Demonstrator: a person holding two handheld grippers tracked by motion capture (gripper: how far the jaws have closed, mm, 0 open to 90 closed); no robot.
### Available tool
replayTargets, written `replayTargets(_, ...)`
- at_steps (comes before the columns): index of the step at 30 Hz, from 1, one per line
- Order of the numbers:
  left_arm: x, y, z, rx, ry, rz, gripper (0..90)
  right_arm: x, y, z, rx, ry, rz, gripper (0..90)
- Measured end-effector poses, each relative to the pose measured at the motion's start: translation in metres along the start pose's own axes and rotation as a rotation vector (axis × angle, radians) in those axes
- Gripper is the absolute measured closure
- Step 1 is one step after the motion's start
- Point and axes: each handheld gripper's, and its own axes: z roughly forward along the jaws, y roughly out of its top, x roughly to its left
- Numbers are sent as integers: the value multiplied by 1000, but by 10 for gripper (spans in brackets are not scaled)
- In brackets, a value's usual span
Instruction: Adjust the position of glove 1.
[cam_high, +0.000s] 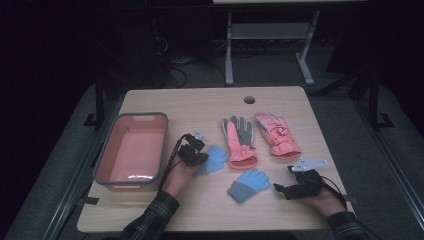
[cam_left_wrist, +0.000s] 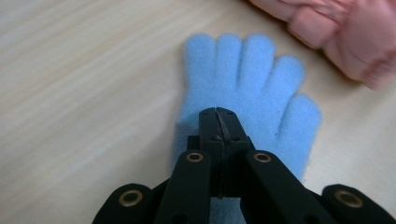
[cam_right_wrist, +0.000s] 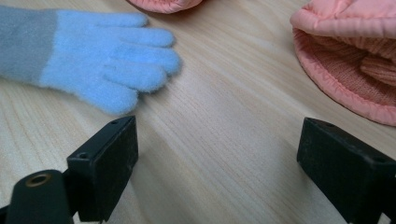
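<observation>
Left gripper view has the left gripper (cam_left_wrist: 219, 122) with its jaws pinched together on the blue glove (cam_left_wrist: 247, 88), which lies on the table (cam_left_wrist: 84, 70) just beside the pink bin (cam_high: 132, 147) and the cuff of a pink glove (cam_left_wrist: 336, 32). The right gripper (cam_right_wrist: 215, 158) rests with jaws wide apart and nothing between them near the table's front right corner, close to a second blue glove (cam_right_wrist: 102, 56). The step in hand looks like gathering that glove; next it should be lifted clear and carried toward the bin without snagging the pink cuff.
</observation>
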Motion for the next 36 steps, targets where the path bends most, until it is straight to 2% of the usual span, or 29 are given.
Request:
replayTargets(2,-3,-3,-1,-3,-19,2,896,0,0,0,0,0,0,119)
replayTargets(3,-5,-4,-3,5,-30,21,896,0,0,0,0,0,0,119)
replayTargets(4,-7,-6,-3,3,-41,20,896,0,0,0,0,0,0,119)
replayTargets(13,-18,-14,-9,17,-96,54,896,1,0,-1,3,6,-3,142)
replayTargets(15,-18,-16,-10,14,-103,51,896,3,3,-3,12,12,-3,208)
replayTargets(16,-18,-18,-12,15,-110,42,896,4,5,-5,4,11,-5,270)
replayTargets(17,-17,-19,-13,6,-115,40,896,9,10,-11,-26,29,-17,417)
replayTargets(18,-17,-20,-14,-1,-117,37,896,9,10,-11,-26,29,-17,417)
replayTargets(19,-17,-20,-17,-7,-112,40,895,11,12,-13,-32,44,-11,492)
replayTargets(22,-15,-21,-26,-50,-103,24,895,24,21,-14,-51,95,-44,720)
replayTargets(25,-14,-23,-30,-53,-86,32,895,35,29,-9,-53,145,-70,886)
replayTargets(31,-16,-29,-24,-7,-74,73,896,55,44,9,-25,205,-119,898)
replayTargets(36,-18,-32,-23,9,-87,65,895,66,47,24,39,221,-150,898)
